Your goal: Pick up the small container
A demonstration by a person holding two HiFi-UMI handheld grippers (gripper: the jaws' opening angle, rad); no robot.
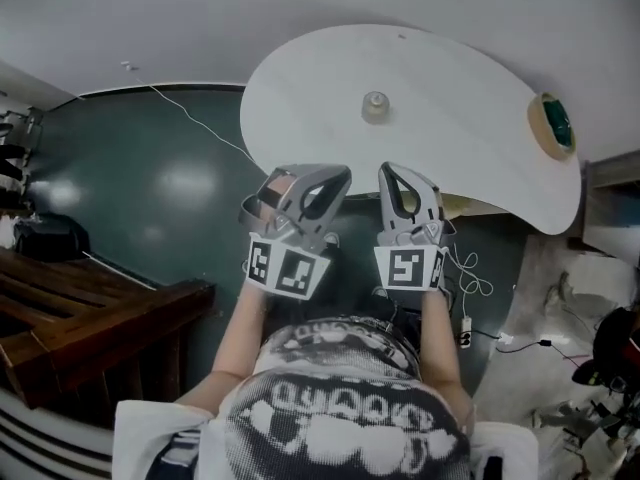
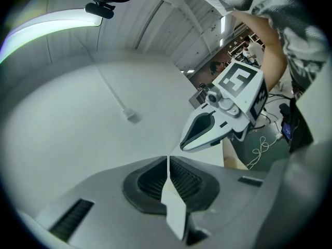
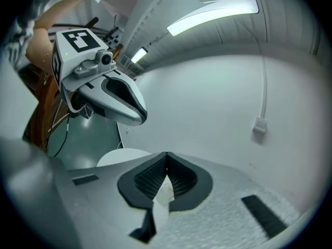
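Observation:
The small container [image 1: 375,106] is a clear, round, lidded pot standing alone near the middle of the white curved table [image 1: 450,78]. Both grippers hover side by side at the table's near edge, well short of the container. My left gripper [image 1: 332,174] has its jaws pressed together with nothing between them, as the left gripper view [image 2: 168,161] also shows. My right gripper [image 1: 391,171] is likewise shut and empty [image 3: 166,158]. Each gripper view looks up at a pale wall and shows the other gripper beside it; the container appears in neither.
A roll of tape [image 1: 553,125] lies at the table's right end. A dark wooden bench [image 1: 90,318] stands on the green floor at the left. Cables and a power strip [image 1: 467,333] lie on the floor at the right, beside some clutter.

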